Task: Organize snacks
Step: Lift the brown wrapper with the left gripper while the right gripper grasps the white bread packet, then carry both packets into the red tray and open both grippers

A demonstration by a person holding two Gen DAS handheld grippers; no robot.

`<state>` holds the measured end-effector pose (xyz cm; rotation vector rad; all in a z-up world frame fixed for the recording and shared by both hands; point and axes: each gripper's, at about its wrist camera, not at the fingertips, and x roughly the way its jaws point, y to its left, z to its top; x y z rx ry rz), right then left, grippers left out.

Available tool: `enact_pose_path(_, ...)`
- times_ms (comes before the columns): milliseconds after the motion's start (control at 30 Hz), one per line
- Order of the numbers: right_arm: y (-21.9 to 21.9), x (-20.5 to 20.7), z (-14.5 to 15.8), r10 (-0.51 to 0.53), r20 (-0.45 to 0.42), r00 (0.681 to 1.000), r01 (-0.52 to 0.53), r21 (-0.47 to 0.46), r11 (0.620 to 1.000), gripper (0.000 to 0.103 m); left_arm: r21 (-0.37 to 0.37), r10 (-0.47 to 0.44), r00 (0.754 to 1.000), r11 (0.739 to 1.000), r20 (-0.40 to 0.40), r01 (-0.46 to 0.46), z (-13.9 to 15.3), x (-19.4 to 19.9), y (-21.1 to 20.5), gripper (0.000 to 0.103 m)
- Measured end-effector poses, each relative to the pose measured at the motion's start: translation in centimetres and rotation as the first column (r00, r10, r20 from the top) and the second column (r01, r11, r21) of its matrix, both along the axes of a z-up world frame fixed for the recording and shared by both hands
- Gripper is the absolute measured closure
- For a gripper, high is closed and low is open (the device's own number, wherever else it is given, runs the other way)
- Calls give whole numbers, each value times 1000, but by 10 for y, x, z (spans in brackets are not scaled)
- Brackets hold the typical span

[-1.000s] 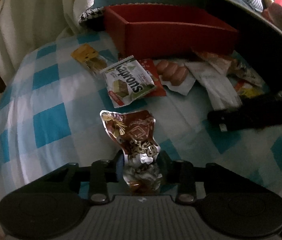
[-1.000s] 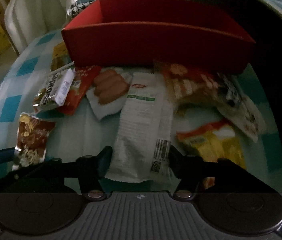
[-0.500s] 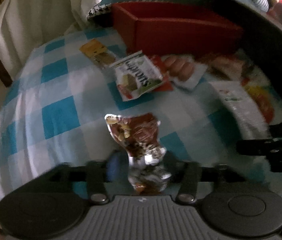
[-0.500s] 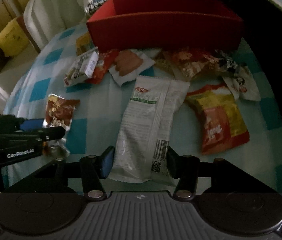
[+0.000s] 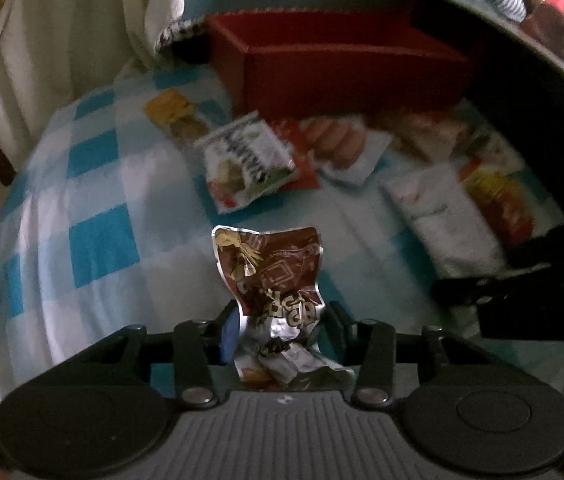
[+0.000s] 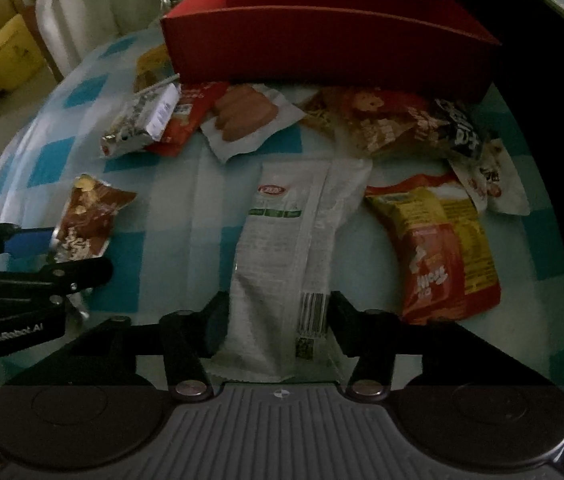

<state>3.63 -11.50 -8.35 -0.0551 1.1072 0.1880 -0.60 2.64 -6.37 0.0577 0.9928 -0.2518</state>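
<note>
Altogether, one red box [image 6: 322,46] stands at the far edge of the blue-and-white checked cloth [image 5: 93,248], and nine snack packets can be told apart: eight lie loose in front of the box and one is held. Just before its near wall are a yellow-brown packet [image 5: 175,120], a white-and-green packet [image 5: 247,162] lying over a red one [image 6: 185,114], a white packet picturing sausages [image 6: 247,118], a red-and-brown crumpled packet [image 6: 370,120] and a black-and-white one [image 6: 478,148]. Nearer lie a long white packet [image 6: 290,256] and a yellow-and-red packet [image 6: 442,248] side by side. The left gripper [image 5: 279,334] tilts steeply down, its jaws, just closing, pinching the crumpled foil of a brown snack packet [image 5: 273,272] that sticks up from them. The right gripper [image 6: 277,320] also points steeply down, its jaws having just been closing and now pressing both sides of the long white packet's near end.
</note>
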Motion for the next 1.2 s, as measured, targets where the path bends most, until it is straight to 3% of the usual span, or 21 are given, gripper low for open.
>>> enact_pose_path(200, -11, -8, 14, -39, 16, 999, 37, 100, 994, 48, -92, 13, 1000, 996, 21, -11, 19, 1, 7, 64)
enact_pose_path(433, -26, -20, 42, -88, 92, 992, 63, 241, 968, 49, -145, 4, 998, 989, 67, 6, 39, 9, 4, 64)
enact_pose_path(700, -33, -4, 65, -106, 150, 983, 46, 358, 933, 49, -189, 22, 992, 982, 127, 2, 63, 35, 3, 64)
enact_pose_path(1033, -47, 55, 93, -150, 241, 959, 58, 350, 935, 48, -193, 30, 970, 981, 242, 18, 97, 108, -16, 64)
enact_pose_path(1200, -52, 99, 94, -159, 257, 953, 71, 321, 944, 49, -177, 42, 965, 984, 260, 5, 95, 151, -24, 64)
